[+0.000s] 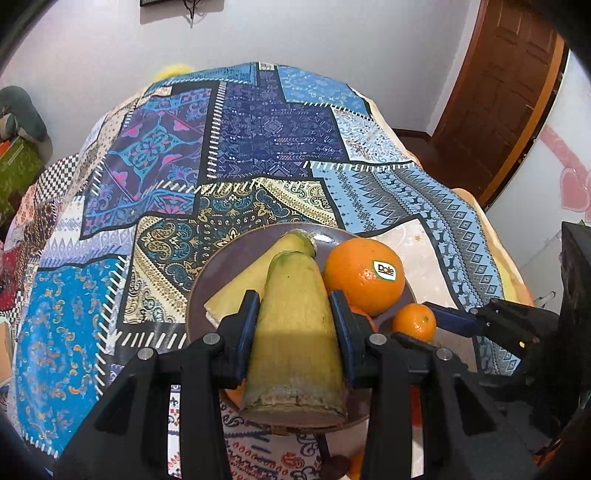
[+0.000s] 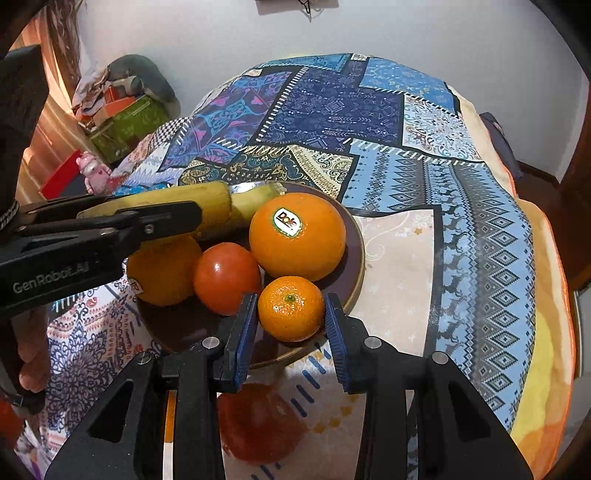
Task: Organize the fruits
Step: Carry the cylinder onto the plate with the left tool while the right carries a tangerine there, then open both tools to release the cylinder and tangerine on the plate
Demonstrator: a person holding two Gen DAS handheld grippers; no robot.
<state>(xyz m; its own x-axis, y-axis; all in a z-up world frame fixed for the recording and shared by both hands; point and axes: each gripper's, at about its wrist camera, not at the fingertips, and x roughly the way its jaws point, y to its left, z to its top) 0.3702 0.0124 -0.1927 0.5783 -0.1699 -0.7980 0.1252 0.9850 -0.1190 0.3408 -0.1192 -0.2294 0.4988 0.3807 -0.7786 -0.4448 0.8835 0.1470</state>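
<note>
1. Your left gripper [image 1: 293, 325] is clenching a banana piece [image 1: 295, 332], blue pads pressing on both of its sides, cut end toward the camera, above the near part of the plate [image 1: 207, 273].
2. Your right gripper [image 2: 290, 325] is flanking the small mandarin [image 2: 290, 308]; the pads are sitting right at its sides, and you are grasping it as far as the right wrist view shows.
3. That mandarin is sitting at the near right rim of the brown plate, touching the big orange with the Dole sticker [image 2: 297, 238] behind it.
4. A red tomato [image 2: 226, 277] is lying just left of the mandarin, and a second orange [image 2: 162, 273] is sitting left of that, partly under your left gripper's arm.
5. Another banana piece [image 1: 255, 273] is lying across the far side of the plate, behind the oranges.
6. Below the plate's near rim, another reddish fruit [image 2: 258, 424] is resting on the cloth, between your right gripper's arms.
7. Everything is resting on a patchwork tablecloth [image 1: 258, 147] in blues and creams, with the plate near the tabletop's near edge.
8. Beyond the far edge, a pale wall [image 1: 332, 33] is standing, with a brown door [image 1: 498, 92] at the right.
</note>
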